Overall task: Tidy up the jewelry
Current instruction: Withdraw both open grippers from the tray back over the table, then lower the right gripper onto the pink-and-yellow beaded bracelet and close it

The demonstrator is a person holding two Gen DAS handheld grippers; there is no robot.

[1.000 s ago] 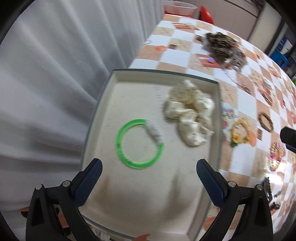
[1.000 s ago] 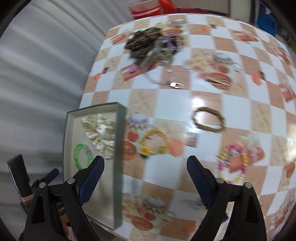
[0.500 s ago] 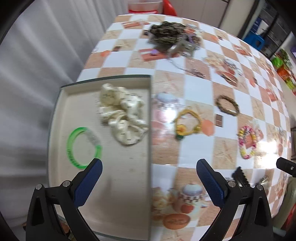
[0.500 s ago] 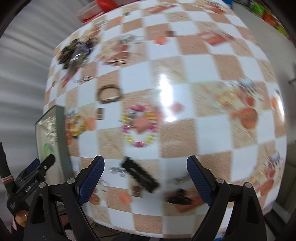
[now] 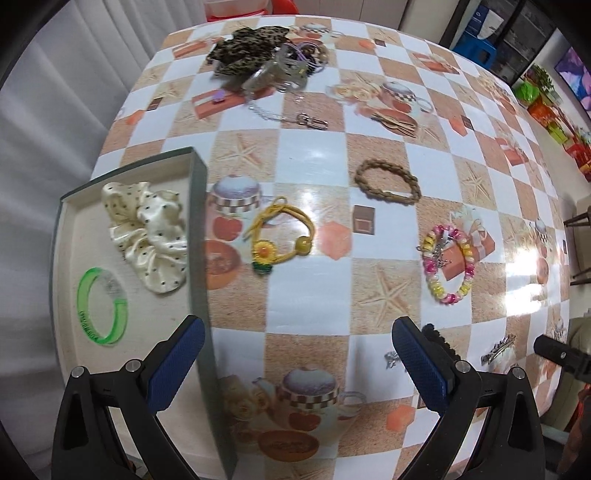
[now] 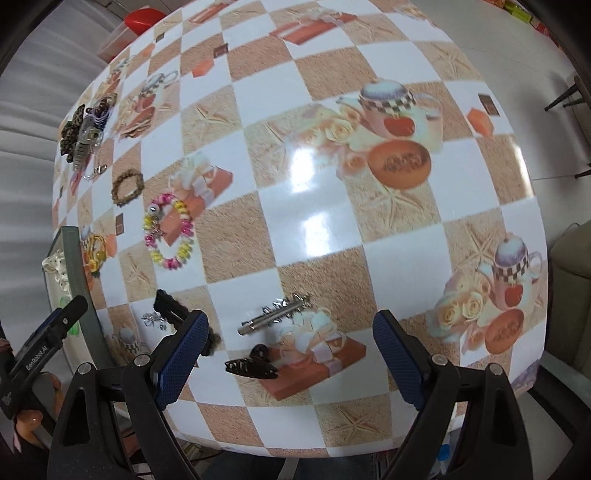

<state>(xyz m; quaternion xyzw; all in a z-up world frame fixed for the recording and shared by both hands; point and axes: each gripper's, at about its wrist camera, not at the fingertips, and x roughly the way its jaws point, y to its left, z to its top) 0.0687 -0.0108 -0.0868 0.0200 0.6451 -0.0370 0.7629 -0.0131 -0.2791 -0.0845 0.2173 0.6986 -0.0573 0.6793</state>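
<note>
A shallow tray (image 5: 197, 206) at the table's left holds a cream dotted scrunchie (image 5: 147, 236) and a green bangle (image 5: 101, 306). Loose on the checked tablecloth lie a yellow sunflower bracelet (image 5: 282, 236), a brown braided band (image 5: 388, 181), a pink-yellow bead bracelet (image 5: 448, 264), a silver hair clip (image 6: 275, 314), a dark claw clip (image 6: 251, 365) and a black fuzzy clip (image 6: 173, 310). My left gripper (image 5: 295, 362) is open and empty, above the tray's right edge. My right gripper (image 6: 290, 358) is open and empty, above the silver and dark clips.
A heap with a leopard scrunchie (image 5: 247, 48), a clear claw clip and a chain (image 5: 288, 116) lies at the far side. A small silver charm (image 6: 153, 319) lies by the black clip. A pink tub (image 6: 125, 33) stands at the far edge. The table's front edge is near.
Both grippers have swung right, away from the tray. The left view went from over the tray to over the table's middle; the right view now faces the clips near the front edge.
</note>
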